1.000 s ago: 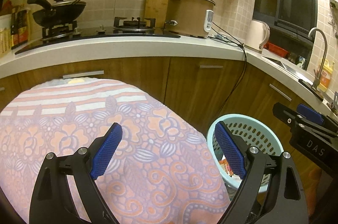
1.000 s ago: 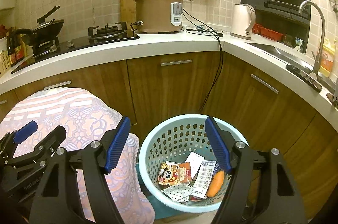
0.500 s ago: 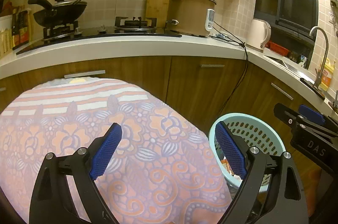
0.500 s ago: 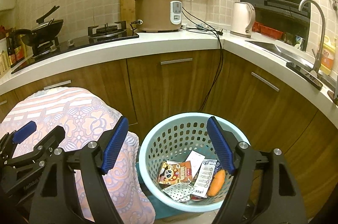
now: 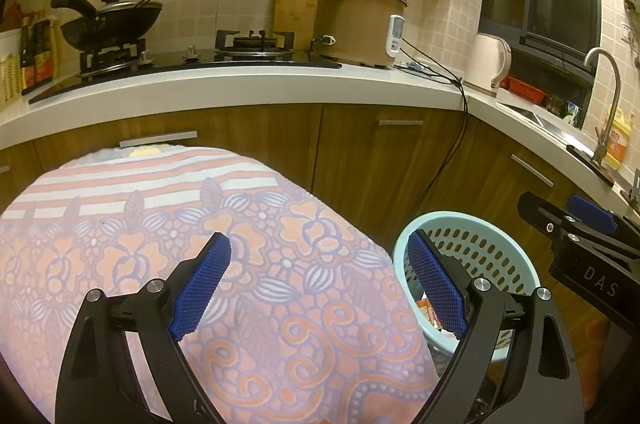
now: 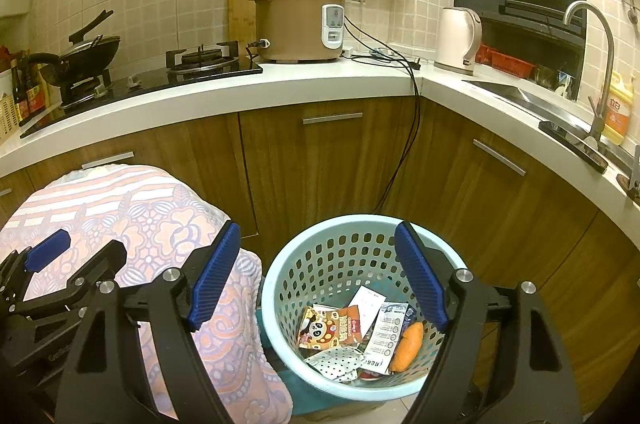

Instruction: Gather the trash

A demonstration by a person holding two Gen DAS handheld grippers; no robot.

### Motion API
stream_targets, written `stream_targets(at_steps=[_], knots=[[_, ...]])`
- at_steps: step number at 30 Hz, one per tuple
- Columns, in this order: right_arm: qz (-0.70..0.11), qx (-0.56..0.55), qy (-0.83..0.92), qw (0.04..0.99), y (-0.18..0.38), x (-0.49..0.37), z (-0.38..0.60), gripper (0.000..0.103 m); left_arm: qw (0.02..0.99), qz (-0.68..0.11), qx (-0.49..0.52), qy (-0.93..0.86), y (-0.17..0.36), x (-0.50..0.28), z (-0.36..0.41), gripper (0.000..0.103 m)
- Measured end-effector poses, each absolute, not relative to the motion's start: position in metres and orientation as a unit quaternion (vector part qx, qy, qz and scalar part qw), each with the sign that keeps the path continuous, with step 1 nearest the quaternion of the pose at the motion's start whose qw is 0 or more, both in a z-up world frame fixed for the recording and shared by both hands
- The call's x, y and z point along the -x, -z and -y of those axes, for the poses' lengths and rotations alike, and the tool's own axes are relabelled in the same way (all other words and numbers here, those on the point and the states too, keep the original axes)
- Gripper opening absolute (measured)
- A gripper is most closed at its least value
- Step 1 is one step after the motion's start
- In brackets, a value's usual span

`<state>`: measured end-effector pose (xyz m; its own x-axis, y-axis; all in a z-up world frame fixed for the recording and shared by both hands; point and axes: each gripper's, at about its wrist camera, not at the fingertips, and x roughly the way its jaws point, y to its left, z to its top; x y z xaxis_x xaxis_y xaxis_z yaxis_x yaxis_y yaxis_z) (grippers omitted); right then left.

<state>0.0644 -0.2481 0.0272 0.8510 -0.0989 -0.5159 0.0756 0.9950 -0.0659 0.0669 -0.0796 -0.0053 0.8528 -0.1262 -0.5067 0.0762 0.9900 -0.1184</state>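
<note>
A light blue perforated basket [image 6: 352, 222] stands on the floor beside the cloth-covered table. In it lie a panda snack packet [image 6: 328, 328], white paper wrappers [image 6: 386, 332] and an orange piece [image 6: 408, 342]. My right gripper [image 6: 317, 230] hangs open above the basket, nothing between its blue pads. My left gripper [image 5: 319, 238] is open over the flowered cloth [image 5: 160, 224], also with nothing in it. The basket [image 5: 460, 220] shows partly behind the left gripper's right finger. Each gripper appears at the edge of the other's view: the right gripper [image 5: 576, 224], the left gripper [image 6: 60, 256].
Wooden cabinets under a white L-shaped counter [image 6: 240, 95] close off the back and right. On it stand a rice cooker [image 6: 300, 23], a stove with a wok [image 6: 92, 51], a kettle [image 6: 458, 39] and a sink with a tap [image 6: 592, 63]. A black cable [image 6: 412, 127] hangs down toward the basket.
The right gripper's jaws have spread a little wider. Both grippers have otherwise kept their place, and the trash in the basket lies as before.
</note>
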Motion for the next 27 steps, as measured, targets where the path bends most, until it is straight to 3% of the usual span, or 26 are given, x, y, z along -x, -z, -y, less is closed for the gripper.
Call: stream_targets(at_steps=[27], knots=[[-0.275, 0.013, 0.045, 0.960, -0.0224, -0.0644, 0.2493, 0.076, 0.960, -0.270, 0.046, 0.052, 0.0082, -0.0682, 0.0794, 0.089]])
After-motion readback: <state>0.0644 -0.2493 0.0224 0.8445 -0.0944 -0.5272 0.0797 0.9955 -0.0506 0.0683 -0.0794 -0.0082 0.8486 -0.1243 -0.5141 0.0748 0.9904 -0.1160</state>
